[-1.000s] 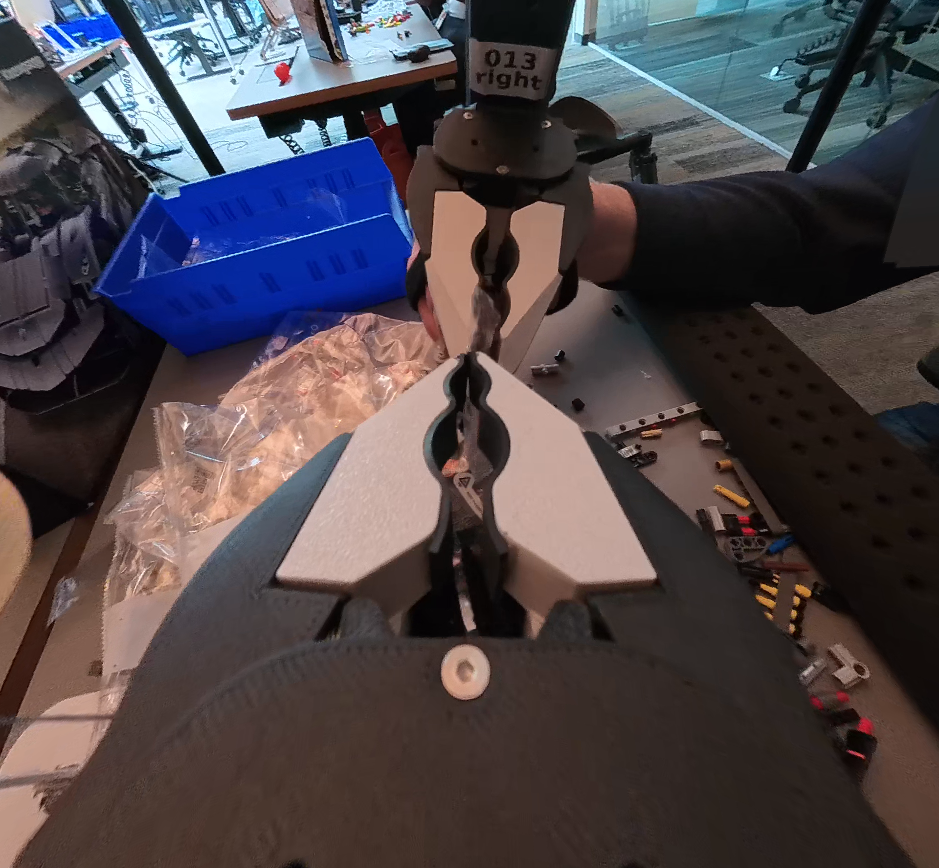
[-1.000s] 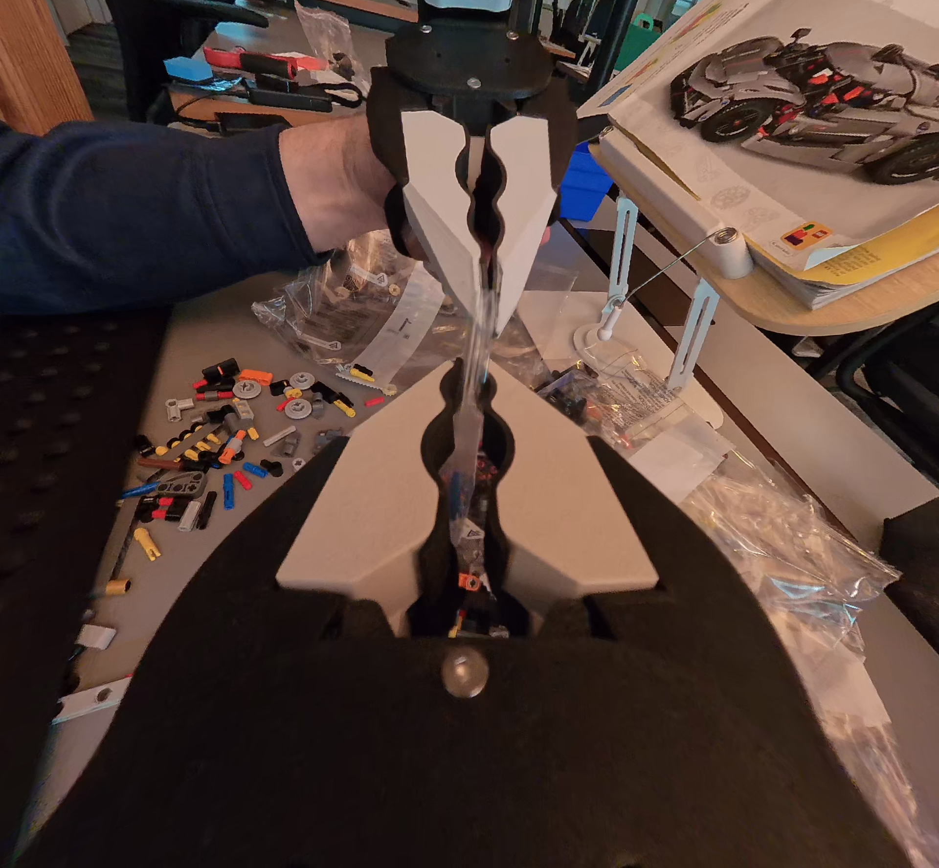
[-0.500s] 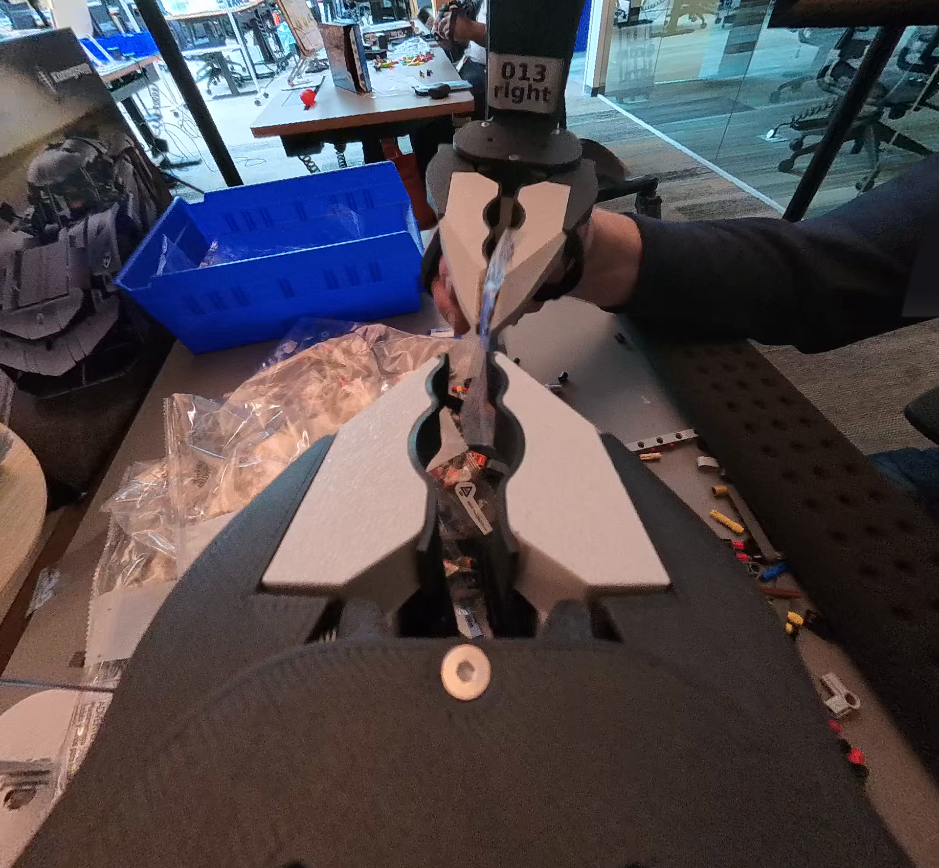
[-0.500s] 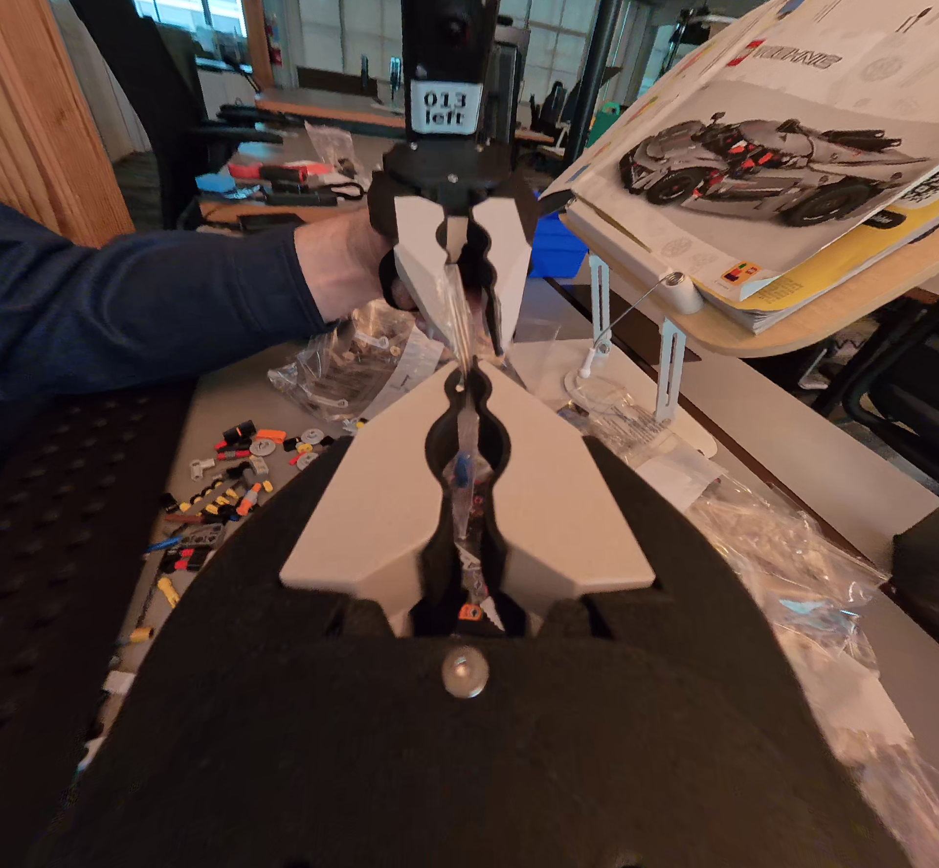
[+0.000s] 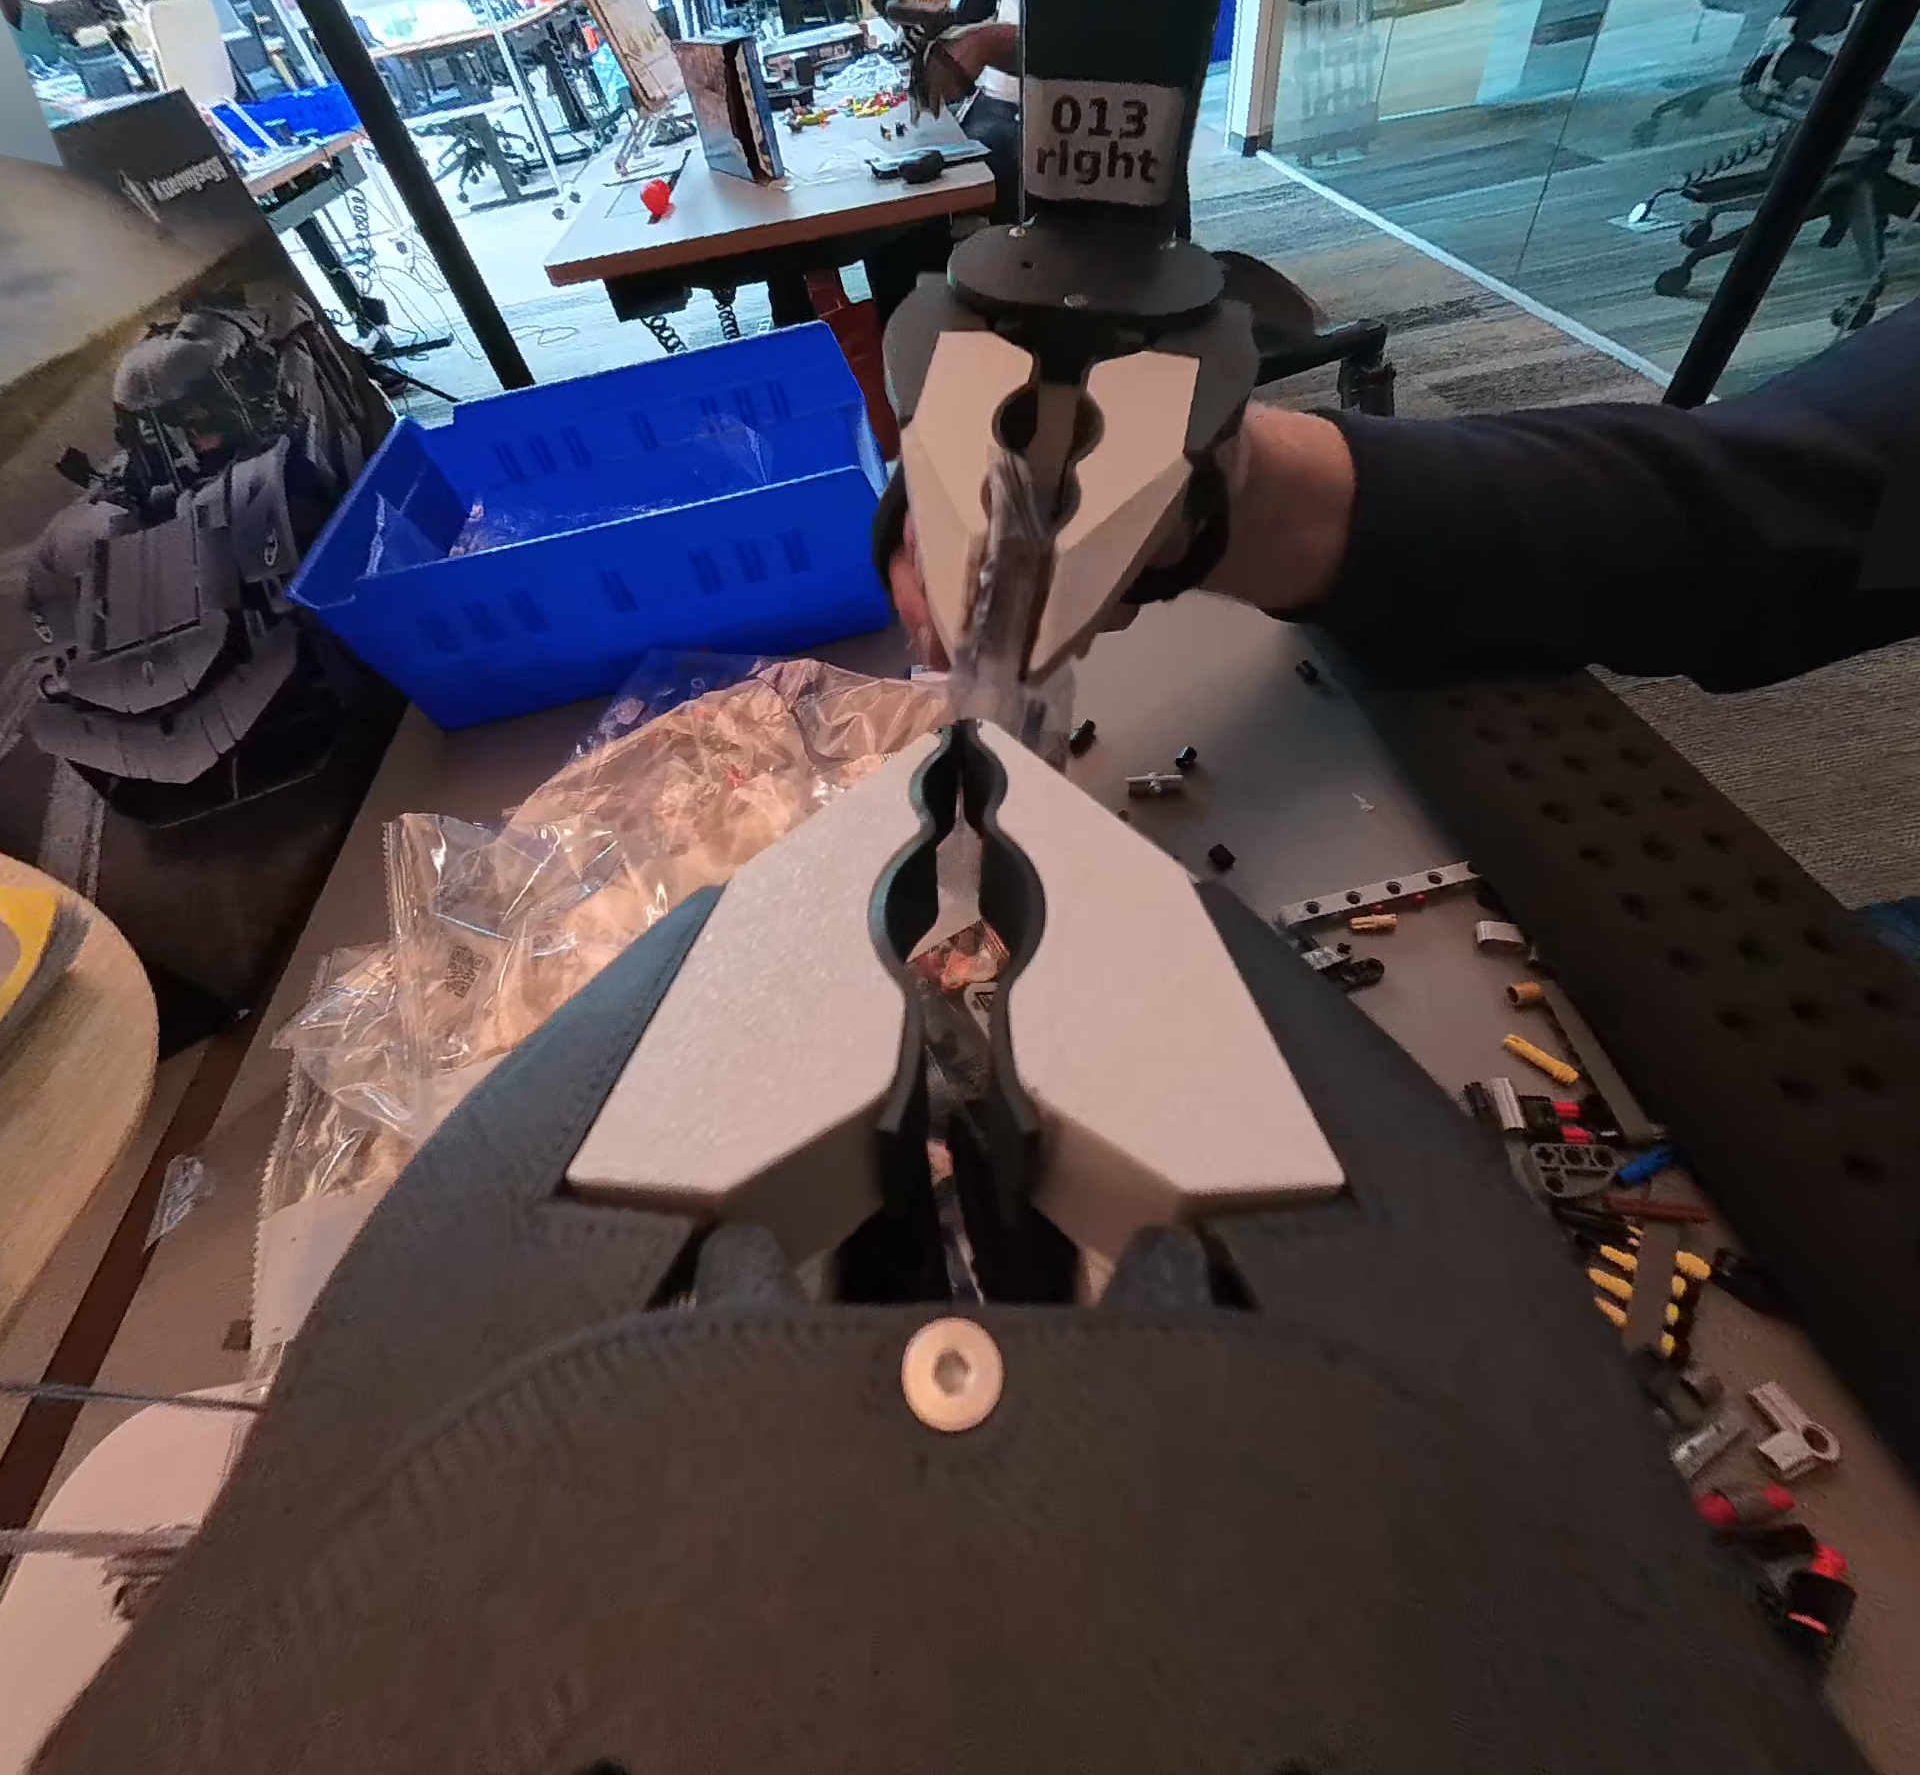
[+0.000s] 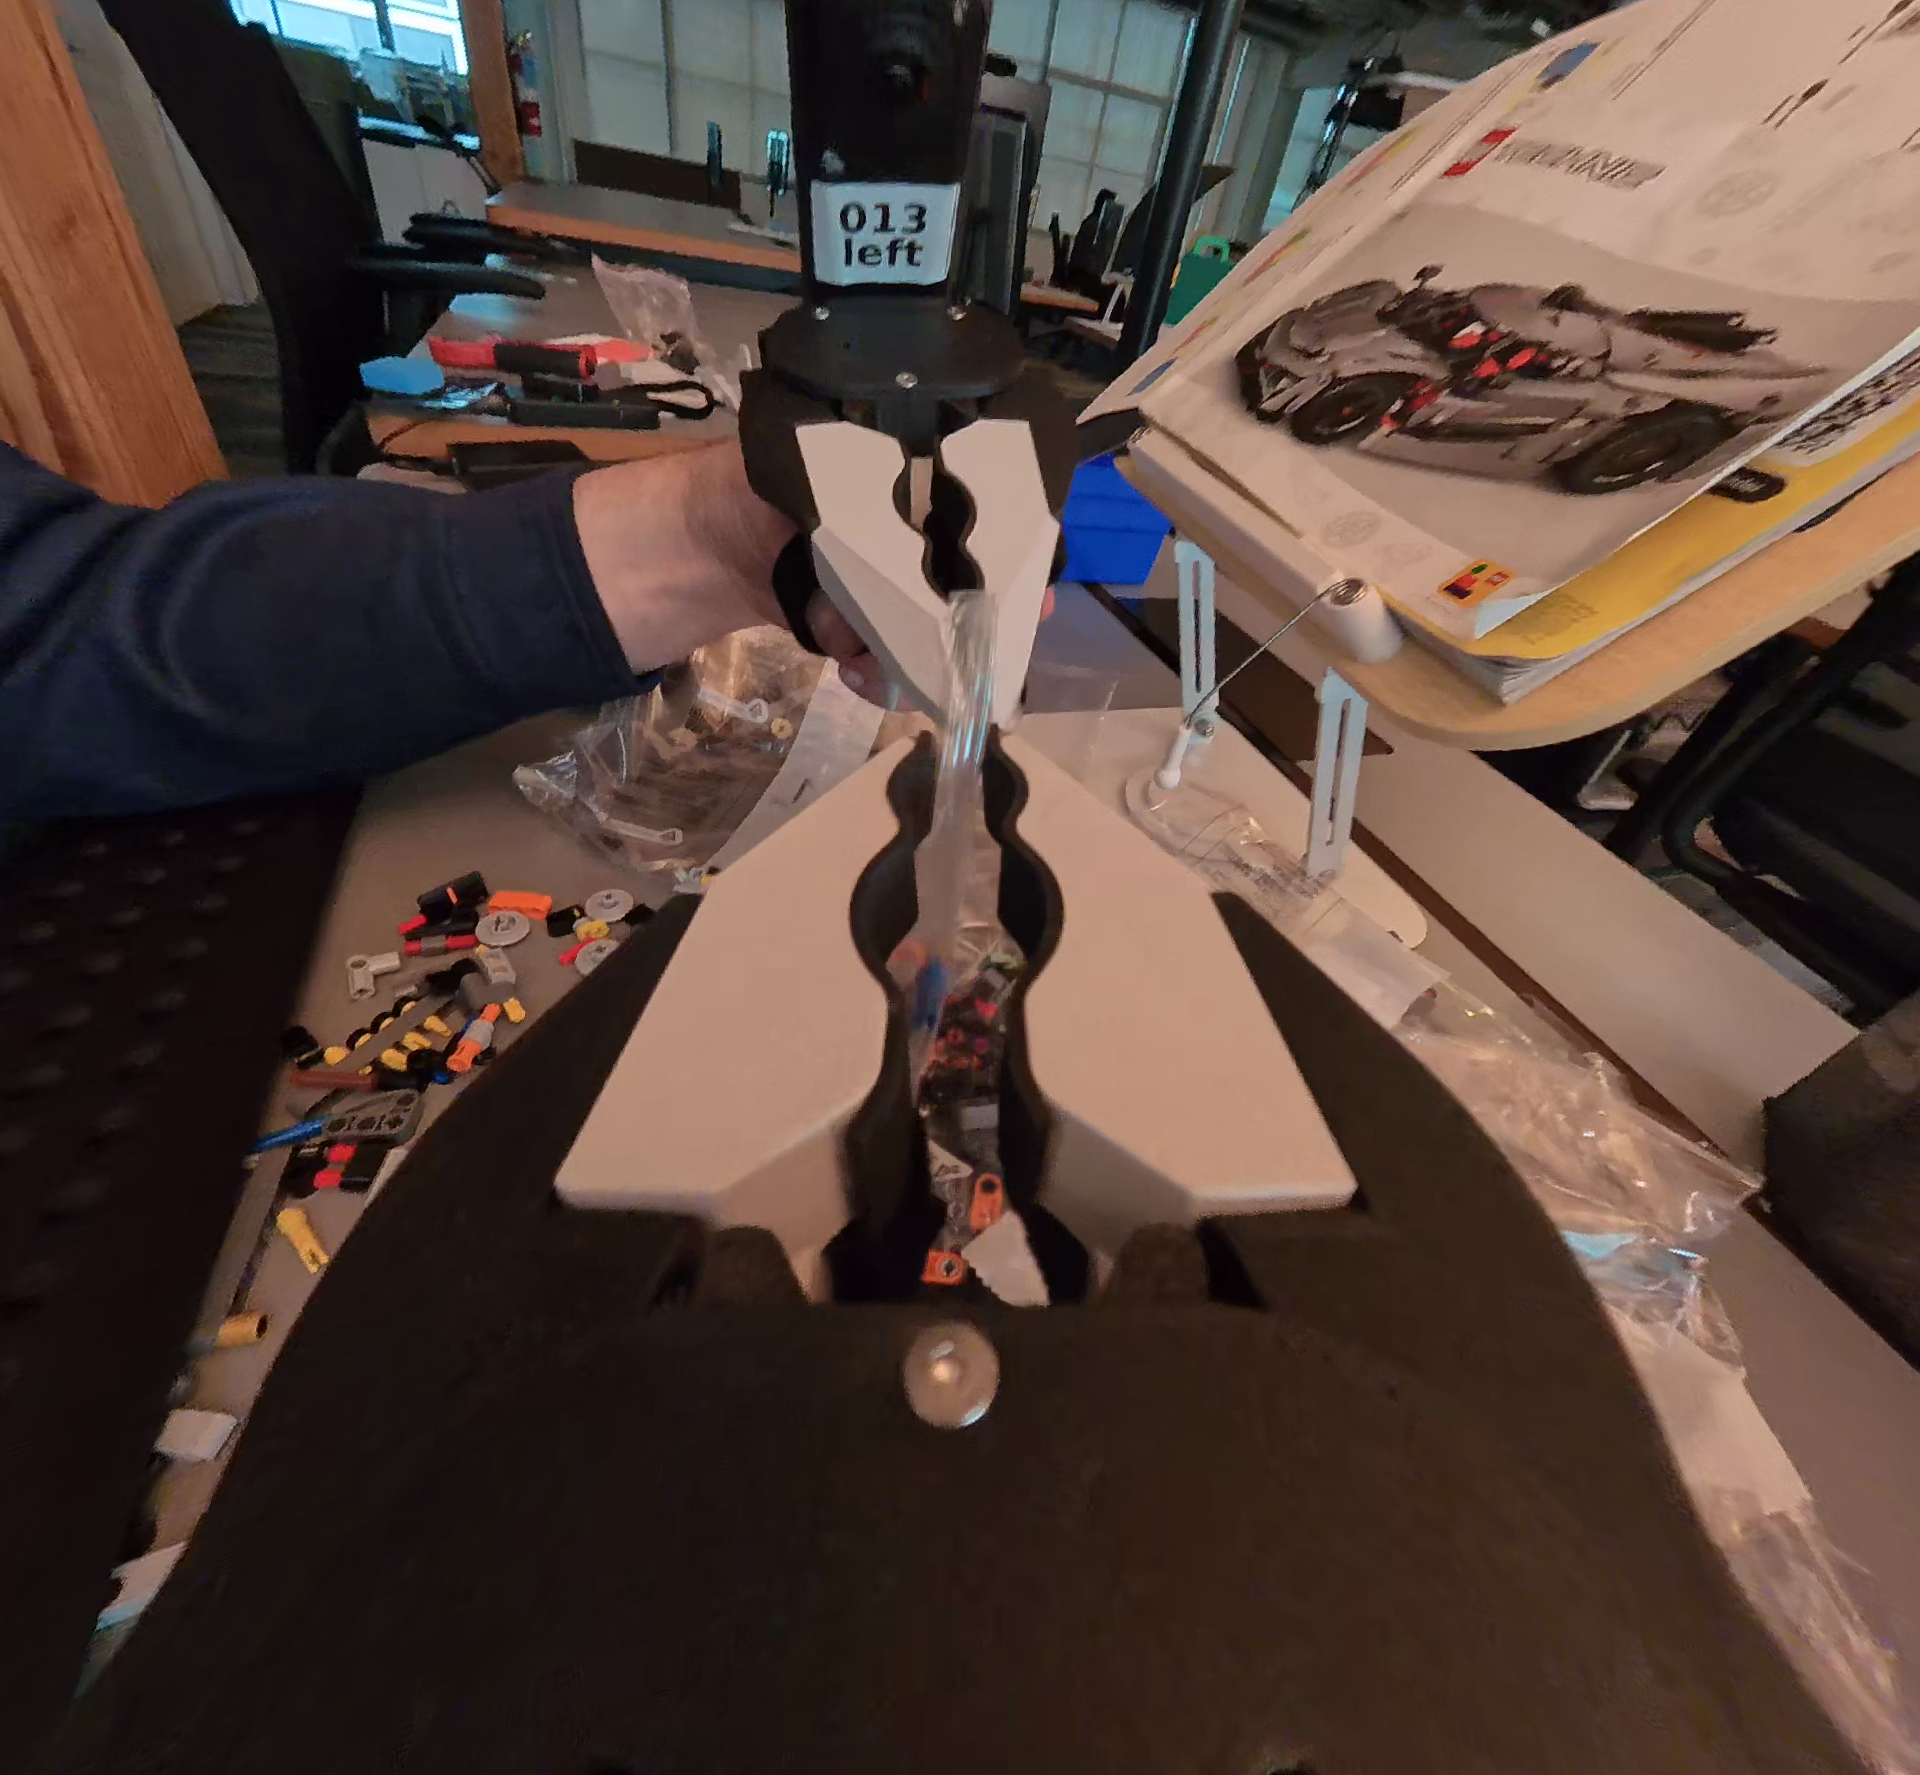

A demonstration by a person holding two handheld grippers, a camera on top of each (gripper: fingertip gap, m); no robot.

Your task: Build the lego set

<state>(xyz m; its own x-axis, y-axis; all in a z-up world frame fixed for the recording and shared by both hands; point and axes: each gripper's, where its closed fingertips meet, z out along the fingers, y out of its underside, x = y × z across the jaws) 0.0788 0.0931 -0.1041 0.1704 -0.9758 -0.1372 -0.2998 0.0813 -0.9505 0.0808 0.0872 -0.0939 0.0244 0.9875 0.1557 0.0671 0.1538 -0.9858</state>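
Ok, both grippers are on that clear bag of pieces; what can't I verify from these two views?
- Bag torn or sealed: top edge hidden between the closed fingers of the left gripper and right gripper.
- Bag contents: both views, small pieces glimpsed only through the finger slots.
- Blue bin contents: left wrist view, walls hide the bottom.
- Instruction booklet: right wrist view, blurred, cut by frame edge.

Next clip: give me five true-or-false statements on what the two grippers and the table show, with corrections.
1. Both the left gripper and the right gripper pinch one clear bag. True.
2. The bag is empty. False: small coloured parts show inside it.
3. Loose parts lie on the table. True.
4. The blue bin sits on the floor. False: it sits on the table, behind the crumpled bags.
5. The booklet lies flat on the table. False: it is propped on a raised stand.
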